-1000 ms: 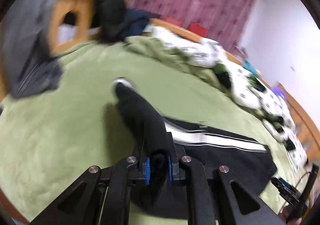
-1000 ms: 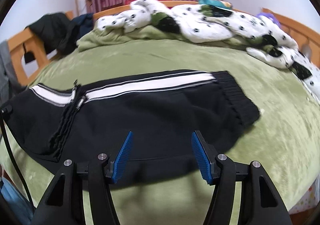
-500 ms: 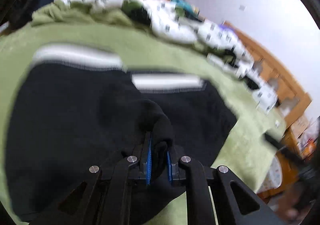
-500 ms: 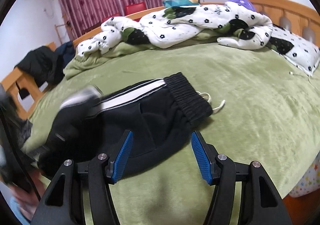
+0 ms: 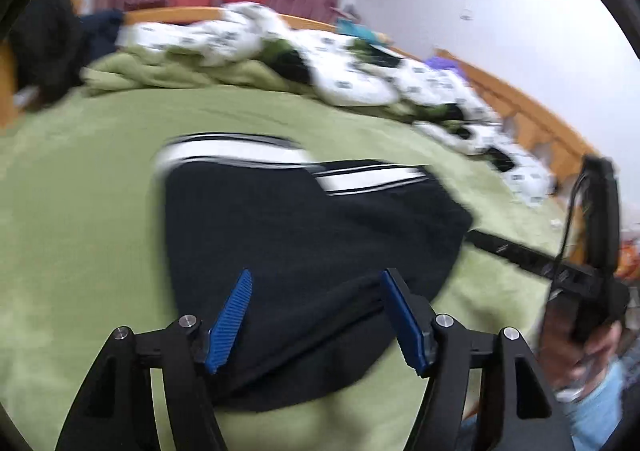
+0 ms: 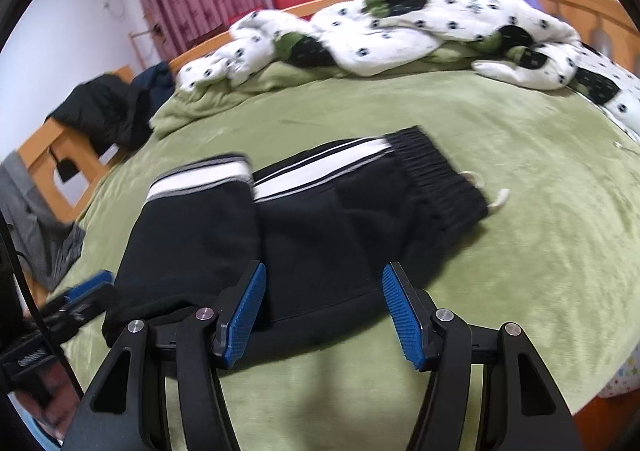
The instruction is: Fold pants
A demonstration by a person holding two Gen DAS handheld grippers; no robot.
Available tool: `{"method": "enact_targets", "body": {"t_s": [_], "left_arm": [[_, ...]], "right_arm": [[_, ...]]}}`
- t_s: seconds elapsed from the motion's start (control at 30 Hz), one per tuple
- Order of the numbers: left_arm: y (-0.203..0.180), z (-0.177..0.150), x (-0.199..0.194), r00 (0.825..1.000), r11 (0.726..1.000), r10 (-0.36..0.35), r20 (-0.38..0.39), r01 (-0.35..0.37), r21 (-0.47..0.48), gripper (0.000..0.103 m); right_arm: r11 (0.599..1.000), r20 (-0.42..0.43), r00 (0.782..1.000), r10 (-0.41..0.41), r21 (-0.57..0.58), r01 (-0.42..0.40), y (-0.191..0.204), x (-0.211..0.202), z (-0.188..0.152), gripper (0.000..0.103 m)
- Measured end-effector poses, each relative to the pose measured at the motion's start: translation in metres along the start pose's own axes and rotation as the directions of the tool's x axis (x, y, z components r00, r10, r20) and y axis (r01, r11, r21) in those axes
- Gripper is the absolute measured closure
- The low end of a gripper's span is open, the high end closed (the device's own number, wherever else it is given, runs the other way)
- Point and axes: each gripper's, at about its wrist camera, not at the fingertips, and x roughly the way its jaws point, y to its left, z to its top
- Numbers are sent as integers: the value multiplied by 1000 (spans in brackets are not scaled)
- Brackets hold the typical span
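Left wrist view: your left gripper (image 5: 316,317) has its jaws opening, blue pads (image 5: 230,321) spread wide. The black pants (image 5: 312,235) lie under and between them, but neither pad presses the fabric. Pants sit folded on the green blanket (image 5: 80,211), white side stripe (image 5: 236,153) along the far edge. Frame is motion-blurred. Your right hand (image 5: 588,347) shows at the right edge holding the right gripper (image 5: 476,238), whose finger tip points at the pants' right edge; contact unclear.

Right wrist view: right gripper (image 6: 324,315) jaws stand apart, nothing clamped. Near edge of the pants (image 6: 320,235) lies between the pads (image 6: 402,317), not squeezed. One layer is folded over the left part; the elastic waistband (image 6: 440,175) with white drawstring (image 6: 500,199) faces right. Left gripper (image 6: 80,295) is visible at lower left, just beside the pants' left edge. A spotted white quilt (image 6: 400,35) is bunched at the far side of the blanket (image 6: 520,211).
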Motion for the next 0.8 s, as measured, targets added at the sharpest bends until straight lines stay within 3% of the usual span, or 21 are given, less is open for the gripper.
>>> {"method": "enact_targets", "body": {"t_s": [0.1,0.23,0.27,0.37,0.53,0.6,0.67,0.73,0.8], "left_arm": [[40,-29,-3,1000,995,23,-21,-25,-93,37],[80,-62,14,992,958,-100,-72,76,-277,37],[81,-67,18,989,951,-133,-59,111,-289,37],[80,-74,35,991,959,-99,-91,70,-276,37],[73,-77,42,990,958,-122,-72,98,-271,37],[66,-75,48,986,955,-148,-82,121,-272,39],[58,-75,53,989,965,-119,-82,96,-245,40],[48,-75,56,994,978,-67,-86,49,-203,51],[40,-76,58,997,985,-15,-80,1,-174,74]], "right_arm": [[999,-40,999,27,-19,-28,14,16,-5,43],[999,-86,995,49,-13,-51,25,38,-11,43],[998,-86,995,58,-5,-58,27,41,-12,43],[995,-98,990,100,28,-97,28,53,-13,44],[981,-145,975,170,116,-154,26,81,-13,44],[974,-165,966,197,147,-173,25,93,-13,52],[956,-211,943,258,196,-218,23,109,-15,64],[938,-220,926,307,237,-254,22,115,-14,74],[932,-196,926,323,236,-275,22,109,-10,84]]}}
